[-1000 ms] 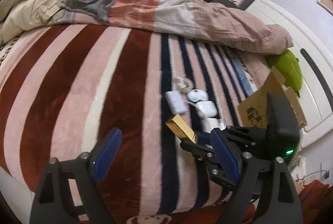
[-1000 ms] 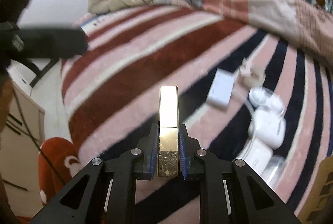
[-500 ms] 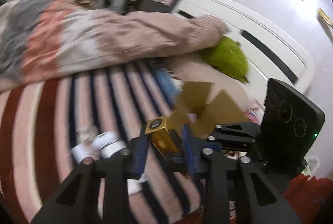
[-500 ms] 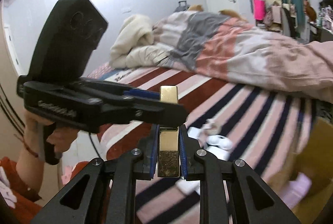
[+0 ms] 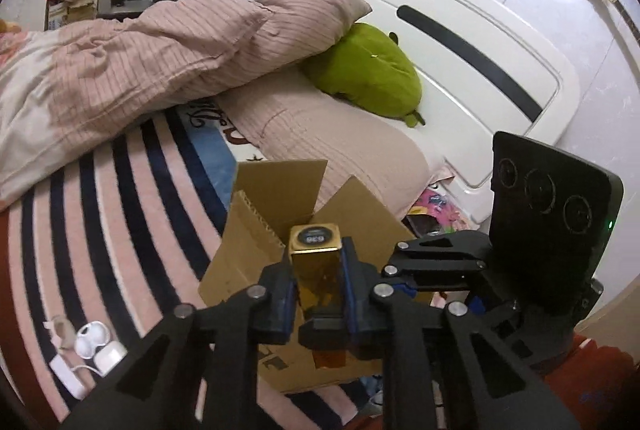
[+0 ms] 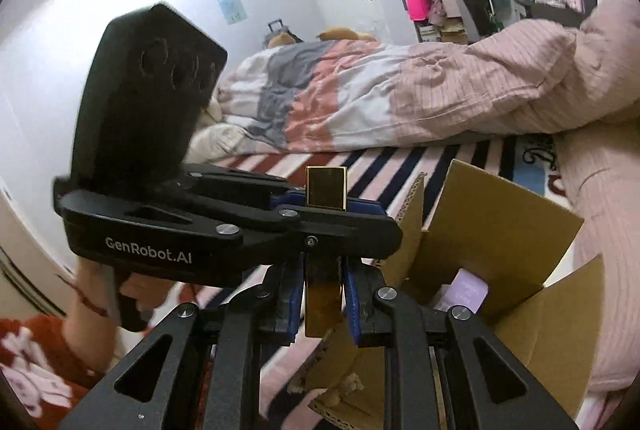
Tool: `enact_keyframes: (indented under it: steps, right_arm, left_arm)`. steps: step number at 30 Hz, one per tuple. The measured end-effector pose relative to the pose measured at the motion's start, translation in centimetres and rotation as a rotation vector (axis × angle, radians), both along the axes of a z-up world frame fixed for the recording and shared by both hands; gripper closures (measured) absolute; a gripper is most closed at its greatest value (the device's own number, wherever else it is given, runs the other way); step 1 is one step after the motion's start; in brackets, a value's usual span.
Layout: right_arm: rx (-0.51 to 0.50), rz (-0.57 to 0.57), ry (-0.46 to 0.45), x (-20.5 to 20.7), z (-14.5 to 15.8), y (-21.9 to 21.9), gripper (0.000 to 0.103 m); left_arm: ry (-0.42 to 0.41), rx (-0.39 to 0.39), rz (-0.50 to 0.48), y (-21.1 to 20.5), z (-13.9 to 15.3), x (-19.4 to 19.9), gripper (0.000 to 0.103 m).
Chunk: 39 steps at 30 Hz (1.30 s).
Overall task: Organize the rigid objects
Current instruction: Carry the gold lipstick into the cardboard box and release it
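Note:
A gold rectangular box (image 5: 316,262) stands upright between both grippers, held in the air above an open cardboard box (image 5: 256,226). My left gripper (image 5: 316,294) is shut on its upper part. My right gripper (image 6: 323,300) is shut on its lower part; the gold box (image 6: 325,188) pokes up past the left gripper's body, which crosses the right wrist view. The cardboard box (image 6: 496,230) has its flaps up and a lilac item (image 6: 466,290) inside.
White earbud cases and a charger (image 5: 96,346) lie on the striped blanket (image 5: 100,214) at lower left. A rumpled duvet (image 5: 132,42), a green plush (image 5: 368,70) and the white headboard (image 5: 460,30) lie beyond. Shelves stand at the back.
The right gripper lifted the gold box off the blanket and swung it to the cardboard box. The left gripper, open a second ago, closed on the same gold box.

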State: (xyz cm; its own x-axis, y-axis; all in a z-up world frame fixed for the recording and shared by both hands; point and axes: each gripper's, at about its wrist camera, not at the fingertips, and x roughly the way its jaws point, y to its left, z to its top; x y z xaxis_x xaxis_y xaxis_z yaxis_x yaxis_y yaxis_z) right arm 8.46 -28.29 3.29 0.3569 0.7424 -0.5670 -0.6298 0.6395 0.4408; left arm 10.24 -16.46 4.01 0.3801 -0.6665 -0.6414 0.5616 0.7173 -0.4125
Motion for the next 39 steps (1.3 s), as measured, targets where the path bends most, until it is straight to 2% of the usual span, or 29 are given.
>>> enact_keyframes:
  steps: [10,15,21,26,30,32,33,34,36,38,39]
  right_arm:
    - [0.132,0.061,0.041,1.3,0.4,0.0,0.09]
    - [0.148,0.061,0.014,1.3,1.3,-0.6,0.09]
    - [0.049,0.031,0.04,1.3,0.4,-1.9,0.09]
    - [-0.103,0.028,0.102,1.4,-2.4,-2.2,0.09]
    - [-0.211,0.031,0.128,1.2,-4.0,-1.5,0.09]
    - [-0.252,0.033,0.129,1.2,-4.2,-1.0,0.089]
    - [-0.278,0.028,0.126,1.2,-4.3,-0.7,0.089]
    - [-0.3,0.019,0.123,1.2,-4.4,-0.5,0.089]
    - [-0.322,0.008,0.123,1.2,-4.5,-0.4,0.087]
    - [-0.336,-0.006,0.117,1.2,-4.4,-0.4,0.076]
    - [-0.339,-0.013,0.11,1.2,-4.3,-0.4,0.066]
  left_arm:
    - [-0.029,0.06,0.046,0.8,2.4,-0.9,0.088]
    - [-0.046,0.073,0.025,-0.3,3.0,-0.7,0.088]
    - [0.046,0.067,-0.027,-2.8,-0.1,0.9,0.088]
    - [0.132,0.108,-0.08,-4.9,-3.6,1.9,0.087]
    - [0.144,0.148,-0.087,-5.4,-4.6,1.9,0.086]
    - [0.124,0.181,-0.078,-5.5,-4.5,1.7,0.083]
    - [0.111,0.195,-0.071,-5.3,-4.3,1.5,0.073]
    - [0.097,0.205,-0.058,-5.1,-4.1,1.4,0.058]
    - [0.08,0.198,-0.032,-4.2,-3.6,1.1,0.044]
    - [0.063,0.181,-0.009,-2.9,-2.9,0.8,0.043]
    - [0.051,0.175,0.005,-2.1,-2.4,0.6,0.041]
